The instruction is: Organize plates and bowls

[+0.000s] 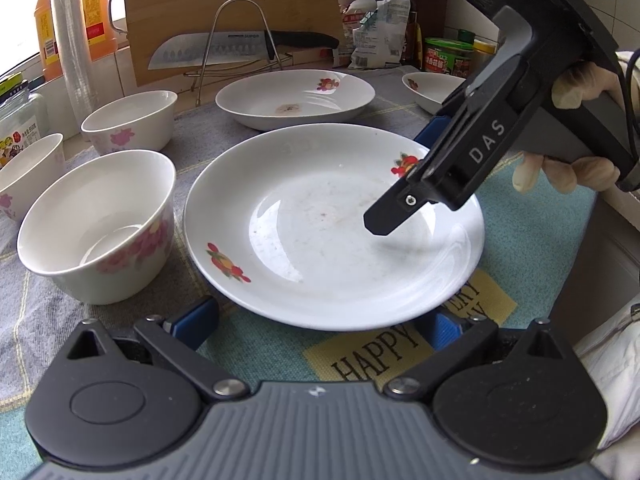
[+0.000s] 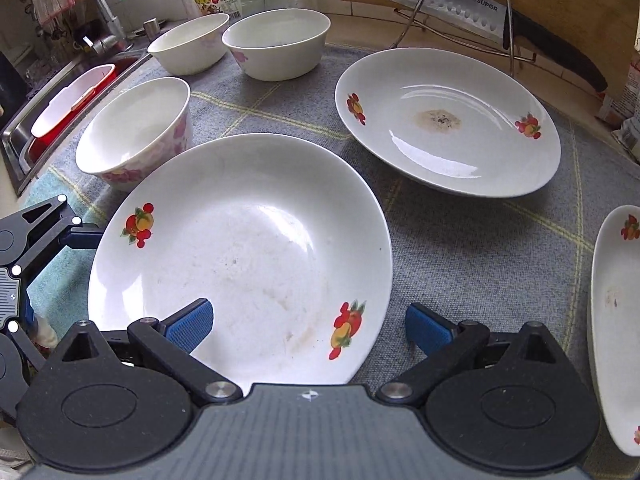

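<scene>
A white plate with fruit prints (image 1: 332, 232) (image 2: 240, 256) lies on the cloth between both grippers. My left gripper (image 1: 316, 324) is open, its blue pads at the plate's near rim, one on each side. My right gripper (image 2: 308, 328) is open over the plate's opposite rim; in the left wrist view it (image 1: 400, 208) hovers above the plate's right side. A second plate (image 1: 294, 96) (image 2: 448, 120) with a brown stain sits behind. A third plate (image 1: 432, 88) (image 2: 616, 320) lies at the right. Three flowered bowls (image 1: 100, 224) (image 2: 136, 136) stand to the left.
A cleaver on a wire rack (image 1: 240, 48) (image 2: 460, 4) and a wooden board (image 1: 232, 4) stand at the back. Bottles and jars (image 1: 444, 52) line the wall. A sink with a red tub (image 2: 68, 100) and a tap (image 2: 96, 12) is beyond the bowls.
</scene>
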### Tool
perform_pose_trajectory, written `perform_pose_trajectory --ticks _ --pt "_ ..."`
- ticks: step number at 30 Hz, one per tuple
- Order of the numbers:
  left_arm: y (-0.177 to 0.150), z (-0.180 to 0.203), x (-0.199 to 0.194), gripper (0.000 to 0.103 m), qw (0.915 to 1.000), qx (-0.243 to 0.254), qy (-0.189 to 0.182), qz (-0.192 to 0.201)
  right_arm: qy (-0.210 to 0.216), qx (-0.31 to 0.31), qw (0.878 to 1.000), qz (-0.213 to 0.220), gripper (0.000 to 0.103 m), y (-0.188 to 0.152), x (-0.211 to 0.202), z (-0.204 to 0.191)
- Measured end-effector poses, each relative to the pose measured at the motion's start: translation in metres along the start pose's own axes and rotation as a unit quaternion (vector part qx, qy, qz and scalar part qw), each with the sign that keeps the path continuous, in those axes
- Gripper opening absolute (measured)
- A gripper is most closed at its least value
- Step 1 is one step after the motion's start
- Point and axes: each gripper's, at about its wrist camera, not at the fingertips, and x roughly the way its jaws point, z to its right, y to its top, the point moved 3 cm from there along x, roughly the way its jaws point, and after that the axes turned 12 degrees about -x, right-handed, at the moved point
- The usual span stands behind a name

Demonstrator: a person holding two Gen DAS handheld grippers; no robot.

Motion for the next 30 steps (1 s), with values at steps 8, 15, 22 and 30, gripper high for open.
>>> perform_pose_trajectory --ticks 8,15,22,30 --pt "0.000 -0.003 -0.001 0.103 0.9999 0.008 -0.007 0.000 0.037 -0.014 0.999 0.008 0.103 0.015 0.005 0.004" --pt "0.003 -0.009 0.000 0.103 0.9993 0.029 -0.023 -0.010 0.095 0.011 0.995 0.014 0.103 0.024 0.006 0.014" --pt "0.005 -0.012 0.001 0.102 0.9982 0.043 -0.039 -0.010 0.131 0.016 0.991 0.014 0.103 0.029 0.004 0.023" --pt "0.005 -0.012 -0.001 0.100 0.9966 0.062 -0.055 -0.006 0.145 0.023 0.989 0.007 0.098 0.032 0.006 0.030"
